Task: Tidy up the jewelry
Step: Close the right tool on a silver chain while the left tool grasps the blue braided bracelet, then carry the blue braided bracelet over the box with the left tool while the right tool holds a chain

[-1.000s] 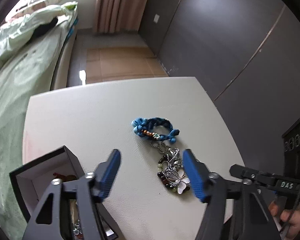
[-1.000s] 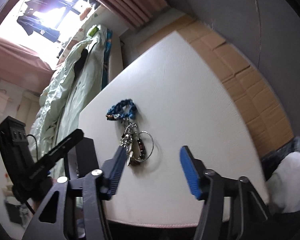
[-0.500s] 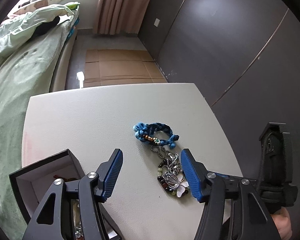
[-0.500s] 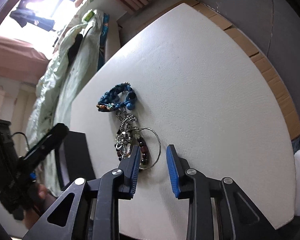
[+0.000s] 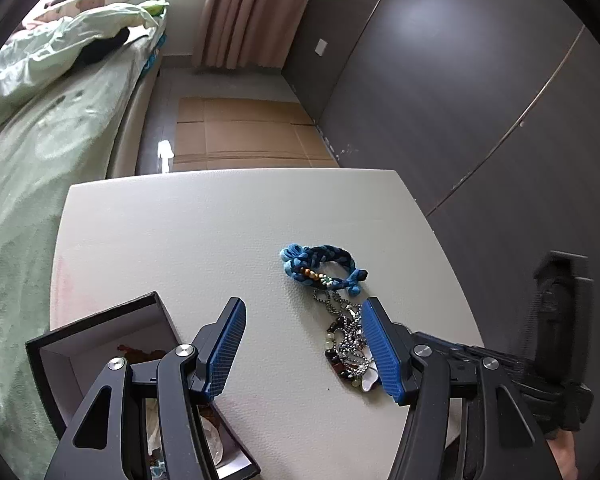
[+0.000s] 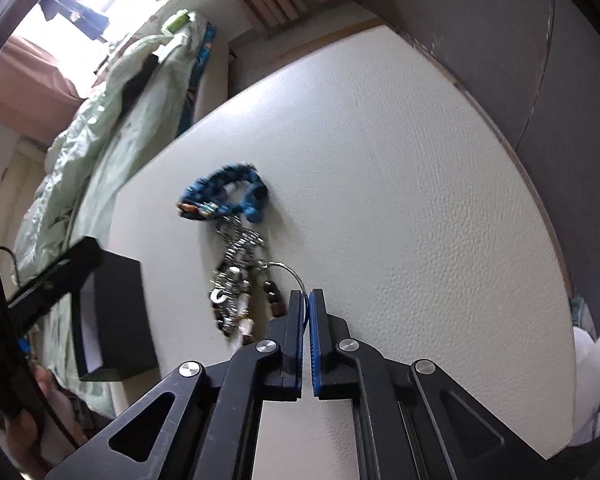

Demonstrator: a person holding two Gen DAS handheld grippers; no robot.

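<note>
Right wrist view: we see the right gripper (image 6: 307, 300) pressed together on a thin silver wire ring (image 6: 291, 271) at the near end of a jewelry tangle (image 6: 236, 280) on the white table (image 6: 400, 200); its jaws have just been closing, and the wire runs in between the blue pads. We take the tangle as our landmark. At its far end lies a blue braided bracelet (image 6: 228, 192) with a short row of coloured beads, touching the silver chains. To the left of the tangle stands a black box (image 6: 112, 312), well apart from it.

In the left wrist view, the left gripper (image 5: 300, 344) hangs spread above the table, nothing between its pads; its right finger (image 5: 380, 348) hides the right edge of the tangle (image 5: 346, 344). The bracelet (image 5: 320, 266) sits just beyond. Left of the tangle, the open jewelry box (image 5: 100, 344) shows a white lining; its contents are too hidden to name. Beyond the table we see flattened cardboard (image 5: 244, 132), a bed with pale green bedding (image 5: 40, 120) and a pink curtain (image 5: 252, 12). We can read no writing or brand anywhere.
</note>
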